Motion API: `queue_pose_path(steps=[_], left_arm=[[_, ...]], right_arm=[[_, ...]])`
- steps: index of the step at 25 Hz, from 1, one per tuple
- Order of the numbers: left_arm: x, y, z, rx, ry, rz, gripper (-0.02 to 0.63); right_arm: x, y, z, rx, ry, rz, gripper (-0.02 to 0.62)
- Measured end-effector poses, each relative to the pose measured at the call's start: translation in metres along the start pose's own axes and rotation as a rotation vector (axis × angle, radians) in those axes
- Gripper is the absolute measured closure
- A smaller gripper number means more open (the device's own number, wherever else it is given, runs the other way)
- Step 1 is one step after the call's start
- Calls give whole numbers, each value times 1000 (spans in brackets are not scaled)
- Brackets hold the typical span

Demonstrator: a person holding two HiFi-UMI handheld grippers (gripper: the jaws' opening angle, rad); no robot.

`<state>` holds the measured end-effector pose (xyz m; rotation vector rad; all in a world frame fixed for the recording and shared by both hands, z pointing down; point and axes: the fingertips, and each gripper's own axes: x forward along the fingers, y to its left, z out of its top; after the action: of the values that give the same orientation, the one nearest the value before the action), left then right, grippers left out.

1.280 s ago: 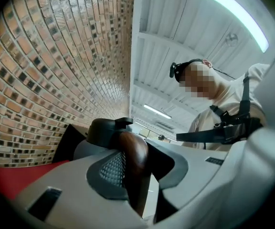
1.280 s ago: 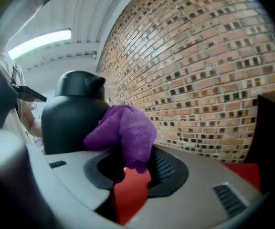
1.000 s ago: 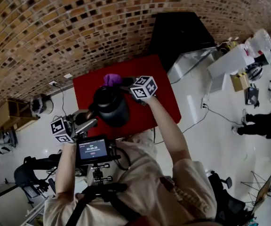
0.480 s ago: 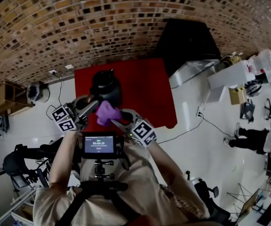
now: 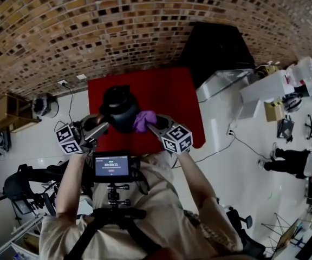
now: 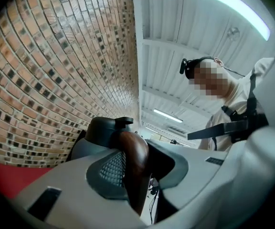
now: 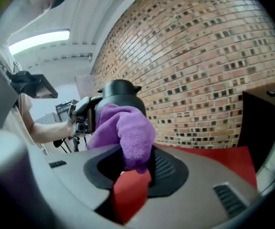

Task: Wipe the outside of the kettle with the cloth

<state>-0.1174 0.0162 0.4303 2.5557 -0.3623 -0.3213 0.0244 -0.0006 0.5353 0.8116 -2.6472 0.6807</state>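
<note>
A black kettle [image 5: 120, 107] stands over the red table [image 5: 172, 96]; in the left gripper view its lid and body [image 6: 104, 130] rise just past the jaws. My left gripper [image 5: 105, 127] is shut on the kettle's brown wooden handle [image 6: 133, 161], which fills the gap between the pads. My right gripper [image 5: 151, 127] is shut on a purple cloth [image 5: 144, 121], pressed against the kettle's right side. In the right gripper view the cloth [image 7: 125, 130] bulges out of the jaws in front of the kettle [image 7: 121, 92], and the left gripper [image 7: 82, 113] shows beyond it.
A brick wall runs behind the table. A black cabinet [image 5: 215, 47] stands at the table's far right corner, with white benches and clutter [image 5: 275, 83] beyond. A camera rig with a small screen [image 5: 111, 166] hangs at the person's chest. A cable [image 5: 226, 140] trails on the floor.
The right gripper has carried the cloth from the kettle's far side round its near side to its right side. The left gripper and kettle have shifted slightly.
</note>
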Motion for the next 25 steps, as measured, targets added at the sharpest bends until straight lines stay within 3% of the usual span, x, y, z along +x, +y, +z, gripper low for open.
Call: queue_pose_path(steps=[4, 10, 13, 15, 17, 19, 21, 23, 25], left_arm=[[-12, -16, 4, -13, -22, -76, 500], [-16, -43, 5, -4, -4, -182, 500], [-14, -49, 3, -33, -22, -212, 502], [-11, -46, 0, -45, -36, -198, 503], [-9, -39, 1, -44, -47, -155, 503], [-9, -27, 4, -34, -61, -90, 503], [-13, -13, 8, -19, -75, -16, 502], [-19, 2, 10, -3, -84, 53, 502], [-23, 16, 13, 3, -92, 110, 501]], right_arm=[[19, -34, 13, 21, -16, 9, 451], [78, -32, 28, 112, 17, 309, 453], [108, -22, 15, 76, 97, 396, 451], [118, -30, -5, 46, 155, 369, 451], [106, -52, -18, 77, 151, 273, 451], [70, -73, -16, 101, 79, 138, 451], [24, -66, 1, 58, -7, 54, 451], [-10, -29, 16, -36, -54, 59, 451], [-19, 23, 19, -137, -41, 139, 449]])
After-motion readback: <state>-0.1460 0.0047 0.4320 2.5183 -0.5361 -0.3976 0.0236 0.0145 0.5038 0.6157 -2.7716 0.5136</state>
